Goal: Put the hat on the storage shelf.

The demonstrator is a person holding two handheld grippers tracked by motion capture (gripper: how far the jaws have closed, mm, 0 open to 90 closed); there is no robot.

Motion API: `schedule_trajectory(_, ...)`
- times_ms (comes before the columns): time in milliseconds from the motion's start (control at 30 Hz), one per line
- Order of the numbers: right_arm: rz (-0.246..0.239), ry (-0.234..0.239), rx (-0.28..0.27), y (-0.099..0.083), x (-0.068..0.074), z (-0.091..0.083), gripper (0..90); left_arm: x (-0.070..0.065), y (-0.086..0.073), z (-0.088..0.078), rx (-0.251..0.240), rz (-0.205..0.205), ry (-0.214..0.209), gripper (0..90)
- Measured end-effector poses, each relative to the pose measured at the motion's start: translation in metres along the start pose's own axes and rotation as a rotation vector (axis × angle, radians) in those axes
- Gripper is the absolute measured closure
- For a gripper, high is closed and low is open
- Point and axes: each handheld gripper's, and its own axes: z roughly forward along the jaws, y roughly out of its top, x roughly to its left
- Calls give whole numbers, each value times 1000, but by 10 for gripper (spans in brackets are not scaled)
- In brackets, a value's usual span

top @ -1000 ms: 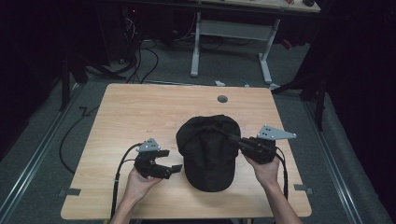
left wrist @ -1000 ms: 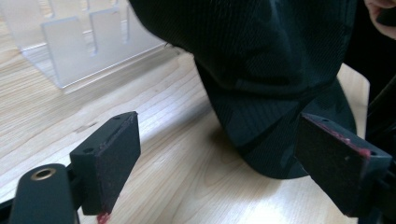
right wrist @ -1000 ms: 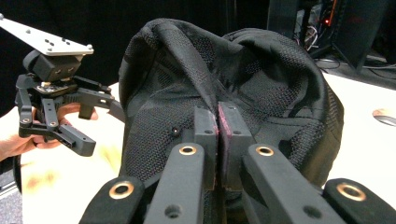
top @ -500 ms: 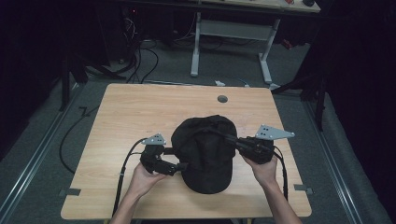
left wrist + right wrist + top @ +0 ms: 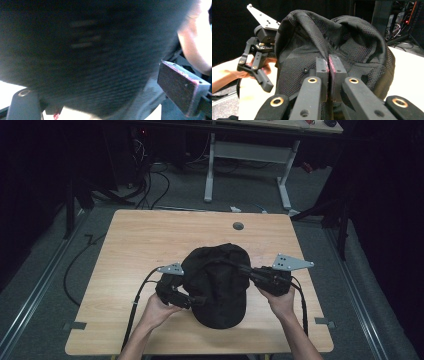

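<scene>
Cap: a black mesh-fabric baseball cap (image 5: 220,285) sits near the front middle of the light wooden table (image 5: 140,240), brim toward the person, between the two grippers.
Right gripper: the right gripper (image 5: 328,65), held in the right hand (image 5: 281,301), has its jaws pressed together on a fold of the cap's mesh; in the right gripper view the pink-edged pads meet with fabric pinched between them, and the crown bulges up behind.
Left gripper: the left gripper (image 5: 200,299), held in the left hand (image 5: 156,309), reaches to the cap's left edge. In the left gripper view one jaw pad stands clear at the right and the other jaw is mostly hidden under the cloth, so the jaws stand apart with the cap's side between them.
Hard to make out: the left gripper view is blurred, dark fabric right against the lens; whether the pads touch the cloth cannot be told. In the high view black tool and black cap merge at the tips.
Surroundings: a small round grey grommet (image 5: 238,226) lies in the table's far edge; a white-legged desk frame (image 5: 245,165) stands beyond, its top cut off.
</scene>
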Motion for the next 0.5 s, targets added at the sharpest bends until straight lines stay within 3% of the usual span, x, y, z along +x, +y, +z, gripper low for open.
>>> schedule_trajectory(300, -12, -30, 3, -1, -6, 2, 876, -3, -2, -2, 9, 42, 19, 338)
schedule_trajectory(500, -28, -44, 4, -2, -10, 4, 875, -3, -6, -1, 63, 59, 12, 474)
